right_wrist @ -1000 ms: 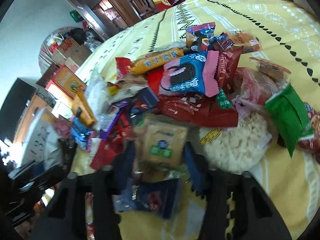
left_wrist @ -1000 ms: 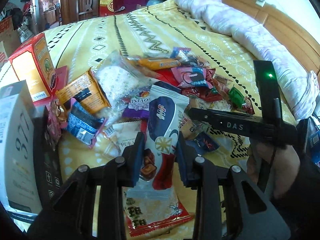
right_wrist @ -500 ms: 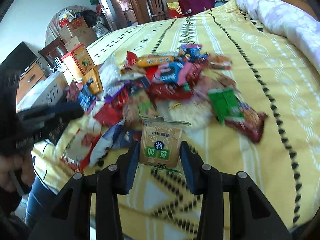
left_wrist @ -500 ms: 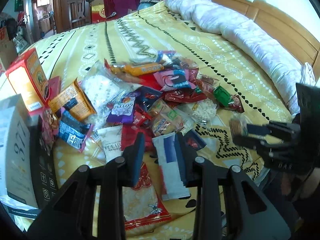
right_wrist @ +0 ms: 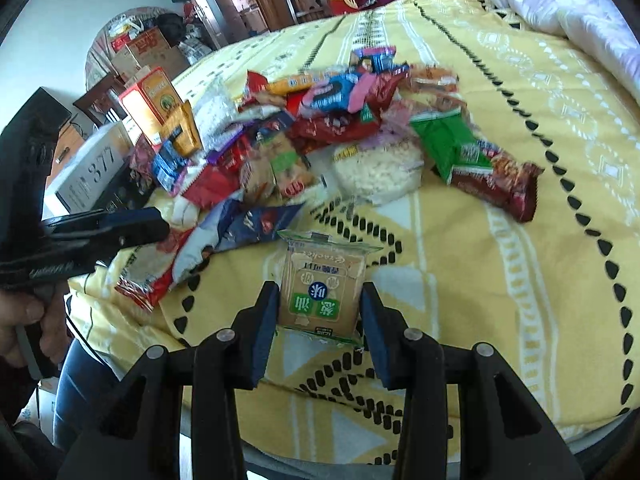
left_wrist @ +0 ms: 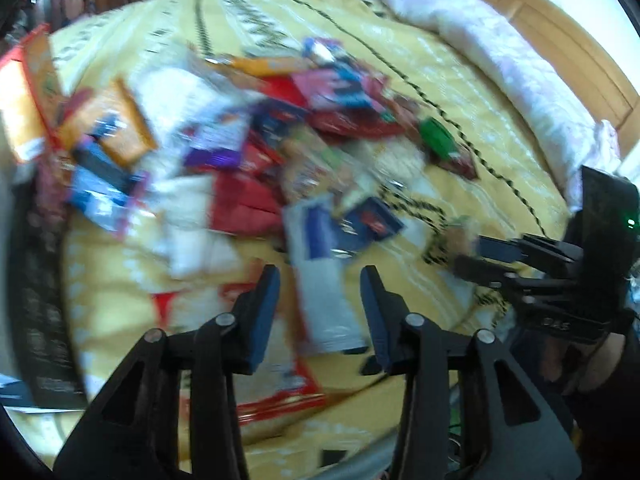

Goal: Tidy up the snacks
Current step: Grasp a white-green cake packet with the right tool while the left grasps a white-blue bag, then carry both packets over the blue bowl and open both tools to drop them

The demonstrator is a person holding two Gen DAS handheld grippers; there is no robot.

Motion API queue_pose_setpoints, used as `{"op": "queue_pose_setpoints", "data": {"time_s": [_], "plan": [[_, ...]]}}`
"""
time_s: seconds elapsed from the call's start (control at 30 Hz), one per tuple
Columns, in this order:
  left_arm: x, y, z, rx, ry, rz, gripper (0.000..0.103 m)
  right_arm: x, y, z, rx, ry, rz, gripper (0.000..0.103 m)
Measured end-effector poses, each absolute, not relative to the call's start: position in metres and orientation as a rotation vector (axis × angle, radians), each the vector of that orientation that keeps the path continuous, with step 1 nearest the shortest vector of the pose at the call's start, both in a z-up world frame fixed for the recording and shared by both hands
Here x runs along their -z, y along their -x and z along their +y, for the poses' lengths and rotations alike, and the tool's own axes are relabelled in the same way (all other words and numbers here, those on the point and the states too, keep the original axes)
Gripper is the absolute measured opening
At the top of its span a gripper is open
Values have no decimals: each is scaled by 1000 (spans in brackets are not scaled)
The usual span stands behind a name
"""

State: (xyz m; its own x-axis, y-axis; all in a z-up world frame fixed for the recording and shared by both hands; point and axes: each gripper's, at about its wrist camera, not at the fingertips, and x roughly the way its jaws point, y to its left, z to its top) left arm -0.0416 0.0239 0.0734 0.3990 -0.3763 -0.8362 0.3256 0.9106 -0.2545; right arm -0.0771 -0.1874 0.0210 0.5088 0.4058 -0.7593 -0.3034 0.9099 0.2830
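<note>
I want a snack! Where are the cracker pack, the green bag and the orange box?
cracker pack (right_wrist: pixel 320 294), right wrist view, front label.
green bag (right_wrist: pixel 448 142), right wrist view, middle.
orange box (right_wrist: pixel 154 100), right wrist view, front face.

White box (right_wrist: pixel 93 168), left of frame in right wrist view: large number "377" on side. Cracker packet (right_wrist: pixel 322 289), lower centre: cursive "Cracker" along top edge, seen upside down; Chinese characters in green and blue patches below, not legible. Left wrist view too blurred for any text.
</note>
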Motion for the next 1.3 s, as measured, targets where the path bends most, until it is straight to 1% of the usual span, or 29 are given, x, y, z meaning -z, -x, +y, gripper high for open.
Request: {"op": "queue_pose_setpoints", "data": {"time_s": [0.2,0.27,0.3,0.33,0.47,0.53,0.67,0.8,0.97,1.07,1.3], "plan": [[-47,27,9,424,43,1104,46,-6,72,-185,-425,-117,965,45],[-40,23,9,415,33,1109,44,-4,70,-184,-425,-114,968,45],[-38,22,9,411,32,1112,40,-1,69,-184,-425,-113,971,45],[-36,23,10,402,24,1113,32,0,69,-184,-427,-114,975,45],[-38,32,12,384,10,1093,27,1,70,-184,-432,-127,964,44],[-50,38,16,377,5,1059,24,-4,72,-185,-427,-131,946,44],[-82,46,21,367,-44,967,23,-21,76,-189,-424,-147,903,44],[-116,50,36,322,-53,874,23,-49,78,-189,-429,-154,844,44],[-162,57,73,249,-33,765,23,-88,76,-175,-456,-124,763,44],[-181,62,94,187,-33,714,23,-116,70,-157,-486,-96,711,44],[-205,77,155,41,12,646,23,-169,59,-96,-596,-50,625,44]]}}
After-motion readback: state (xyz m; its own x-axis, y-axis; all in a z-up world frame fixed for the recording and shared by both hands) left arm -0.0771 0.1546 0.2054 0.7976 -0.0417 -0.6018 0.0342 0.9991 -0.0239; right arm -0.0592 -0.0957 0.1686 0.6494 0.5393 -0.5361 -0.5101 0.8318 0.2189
